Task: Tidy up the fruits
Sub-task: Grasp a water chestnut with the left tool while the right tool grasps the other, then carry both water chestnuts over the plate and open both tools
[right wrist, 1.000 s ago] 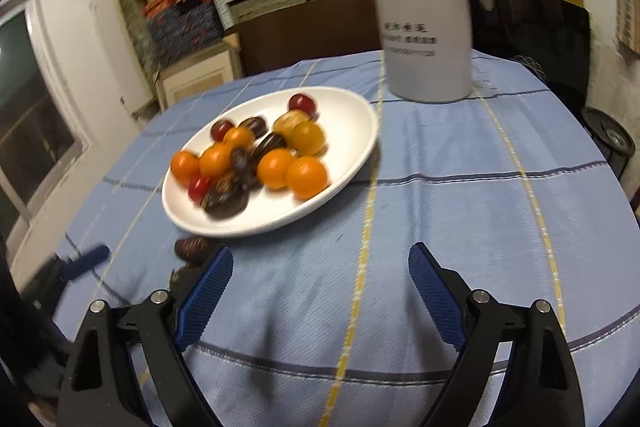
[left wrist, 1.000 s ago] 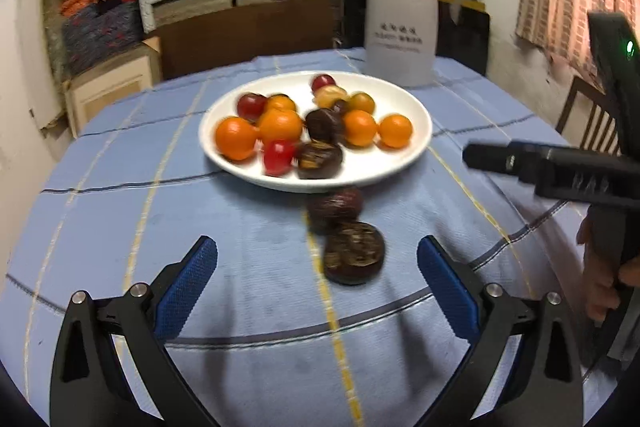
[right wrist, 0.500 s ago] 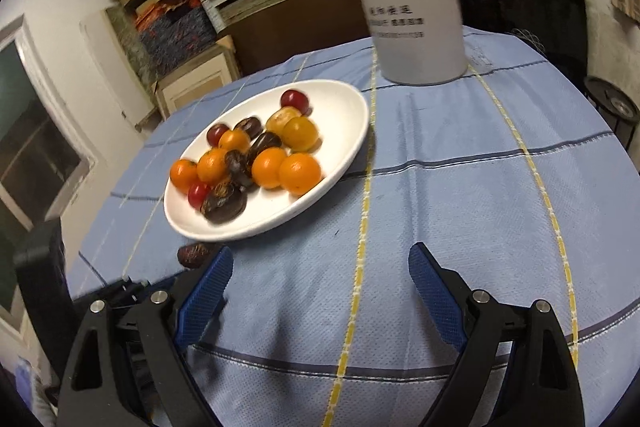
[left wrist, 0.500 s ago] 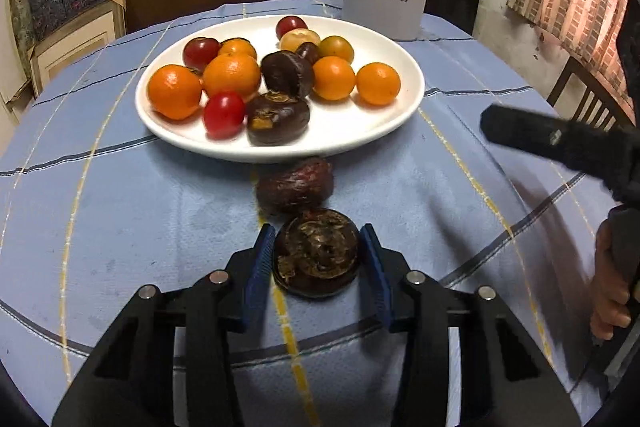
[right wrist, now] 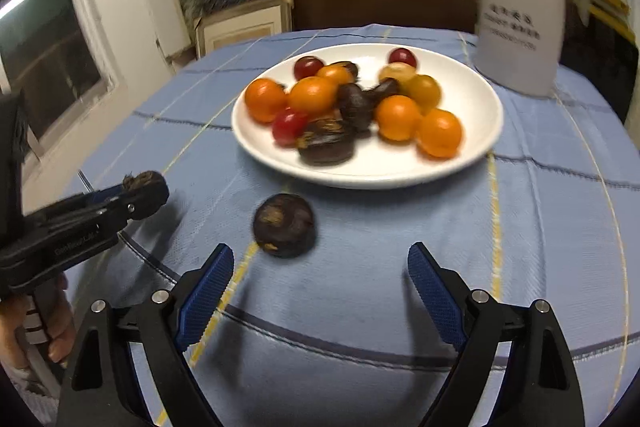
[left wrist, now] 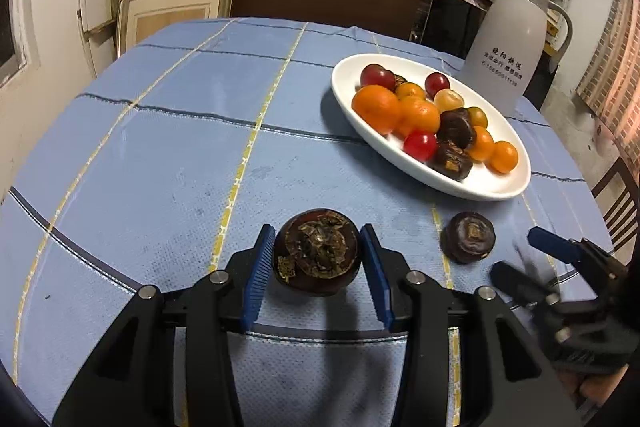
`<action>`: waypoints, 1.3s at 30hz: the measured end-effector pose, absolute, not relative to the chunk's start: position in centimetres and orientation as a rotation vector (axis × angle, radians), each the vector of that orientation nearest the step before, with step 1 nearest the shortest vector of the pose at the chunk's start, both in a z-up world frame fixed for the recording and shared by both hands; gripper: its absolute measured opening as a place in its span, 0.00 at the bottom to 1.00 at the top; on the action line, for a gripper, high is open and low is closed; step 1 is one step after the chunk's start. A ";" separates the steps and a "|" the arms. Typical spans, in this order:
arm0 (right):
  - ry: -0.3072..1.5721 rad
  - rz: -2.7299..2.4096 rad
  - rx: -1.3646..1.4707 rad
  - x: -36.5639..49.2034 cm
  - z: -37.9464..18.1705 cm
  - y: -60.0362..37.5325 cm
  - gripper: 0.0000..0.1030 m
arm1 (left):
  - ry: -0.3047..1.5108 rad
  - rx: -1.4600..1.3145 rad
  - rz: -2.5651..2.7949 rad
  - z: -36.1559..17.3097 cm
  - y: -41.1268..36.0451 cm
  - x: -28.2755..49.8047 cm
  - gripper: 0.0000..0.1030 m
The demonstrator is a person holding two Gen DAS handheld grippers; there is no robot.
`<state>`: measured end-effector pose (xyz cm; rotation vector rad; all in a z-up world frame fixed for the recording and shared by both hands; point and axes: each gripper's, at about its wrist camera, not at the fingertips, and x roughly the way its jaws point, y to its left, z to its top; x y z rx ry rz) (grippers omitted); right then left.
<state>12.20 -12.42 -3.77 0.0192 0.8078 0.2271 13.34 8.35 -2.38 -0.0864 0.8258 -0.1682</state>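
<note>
My left gripper [left wrist: 318, 273] is shut on a dark brown round fruit [left wrist: 316, 251] and holds it above the blue cloth; in the right wrist view it shows at far left [right wrist: 146, 193]. A second dark brown fruit [right wrist: 283, 225] [left wrist: 469, 237] lies on the cloth just in front of the white plate [right wrist: 476, 147] [left wrist: 348, 99], which holds oranges, red tomatoes and dark fruits. My right gripper [right wrist: 320, 287] is open and empty, just short of the loose fruit, which lies left of its centre line.
A tall white thermos jug [right wrist: 520, 15] [left wrist: 508, 43] stands behind the plate. The round table [left wrist: 160, 147] has a blue checked cloth. A wooden chair [left wrist: 618, 203] is at the right, shelves and boxes behind.
My left gripper closed on the near dark fruit, lifted it and swung left away from the plate. My right gripper moved left and down toward the other loose dark fruit.
</note>
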 end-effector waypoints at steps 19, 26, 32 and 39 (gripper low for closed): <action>0.839 0.248 0.011 10.2 -3.9 -13.2 0.40 | 0.876 0.005 -0.221 -4.3 6.1 13.4 0.42; 0.788 0.216 0.129 7.2 -1.9 -19.5 0.40 | 0.756 -0.032 -0.300 0.0 4.4 12.2 0.42; 0.654 0.153 0.170 11.5 4.7 -23.5 0.40 | 0.692 0.045 -0.313 5.5 0.3 16.7 0.42; 0.709 0.186 0.188 19.7 2.5 -23.4 0.40 | 0.756 0.084 -0.342 4.8 -4.8 25.8 0.42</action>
